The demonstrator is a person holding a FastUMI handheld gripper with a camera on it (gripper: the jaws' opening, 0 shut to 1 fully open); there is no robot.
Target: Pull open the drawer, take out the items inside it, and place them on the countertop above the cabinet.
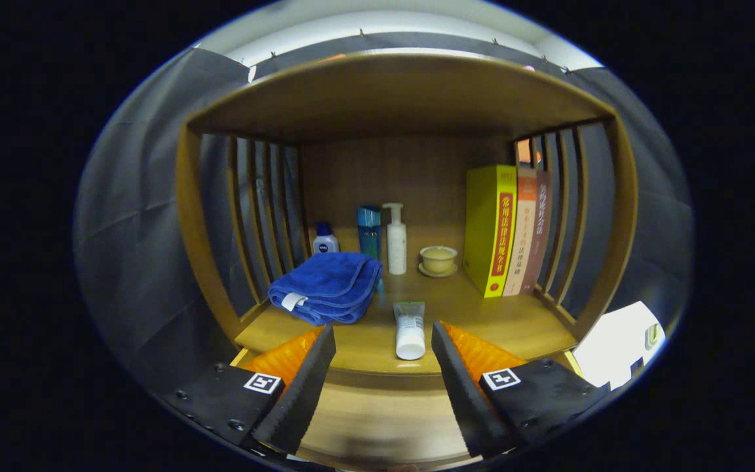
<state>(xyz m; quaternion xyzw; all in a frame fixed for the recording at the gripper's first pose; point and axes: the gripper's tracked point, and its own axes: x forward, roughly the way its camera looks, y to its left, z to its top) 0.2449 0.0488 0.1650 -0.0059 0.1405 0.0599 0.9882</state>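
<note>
My gripper (383,341) stands open in front of the wooden cabinet's countertop (482,321), with nothing between its fingers. A white and green tube (409,329) lies on the countertop's front edge, in line with the gap between my fingertips and just beyond them. A folded blue towel (326,286) rests on the countertop beyond my left finger. Below the countertop's front edge, a blurred wooden surface (384,419) lies between my fingers; I cannot tell whether it is the drawer's front or its inside.
At the back of the shelf stand a small white bottle (326,241), a blue box (369,231), a white pump bottle (396,240) and a small cup on a saucer (438,260). Upright books (507,229) lean against the right slatted side. A wooden top (397,98) roofs the shelf.
</note>
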